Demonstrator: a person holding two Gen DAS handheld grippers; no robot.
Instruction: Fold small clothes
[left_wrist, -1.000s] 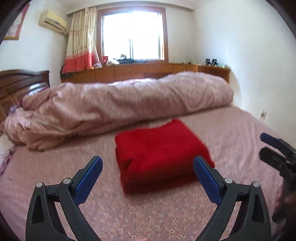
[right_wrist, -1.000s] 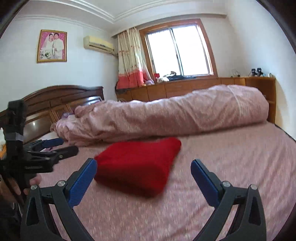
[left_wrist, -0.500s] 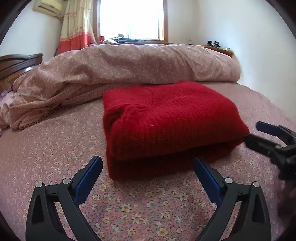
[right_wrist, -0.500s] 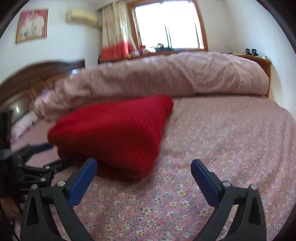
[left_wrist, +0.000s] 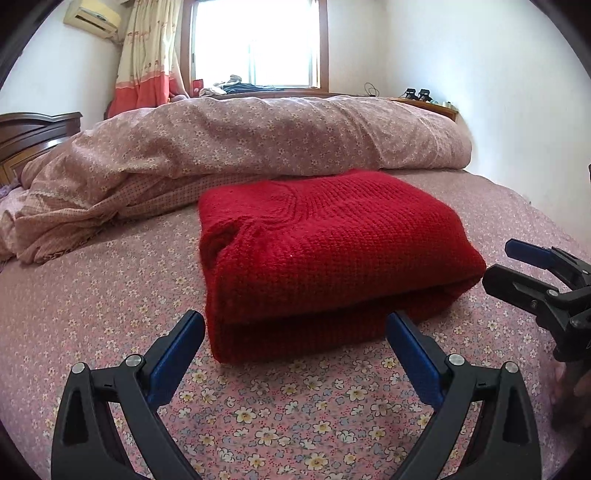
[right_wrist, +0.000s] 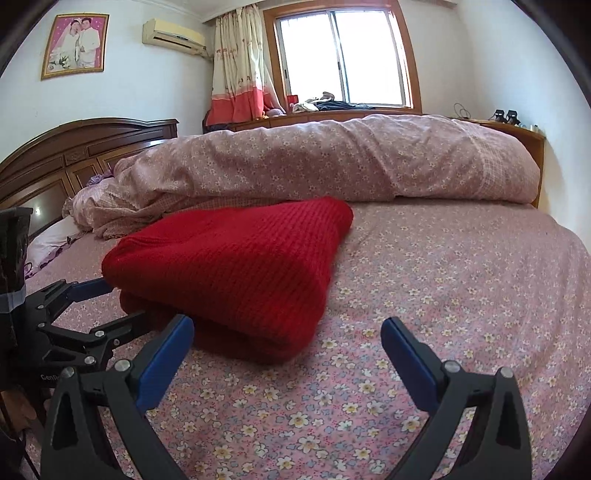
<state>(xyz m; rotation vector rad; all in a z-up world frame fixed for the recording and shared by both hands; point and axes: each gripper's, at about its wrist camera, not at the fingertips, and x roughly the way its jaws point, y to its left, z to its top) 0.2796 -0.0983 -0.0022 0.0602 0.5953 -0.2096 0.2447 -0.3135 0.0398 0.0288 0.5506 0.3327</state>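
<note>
Sweater (left_wrist: 332, 254) — red knit, folded on the bed (left_wrist: 295, 406): soft, floppy; I'd pinch its thick near edge, both jaws wide open, empty.

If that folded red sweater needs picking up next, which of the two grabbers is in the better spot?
Probably the left gripper: its open jaws face the red sweater squarely, spanning the near folded edge. The right gripper is also open, but sits off the sweater's corner, mostly facing bare bedsheet.
</note>
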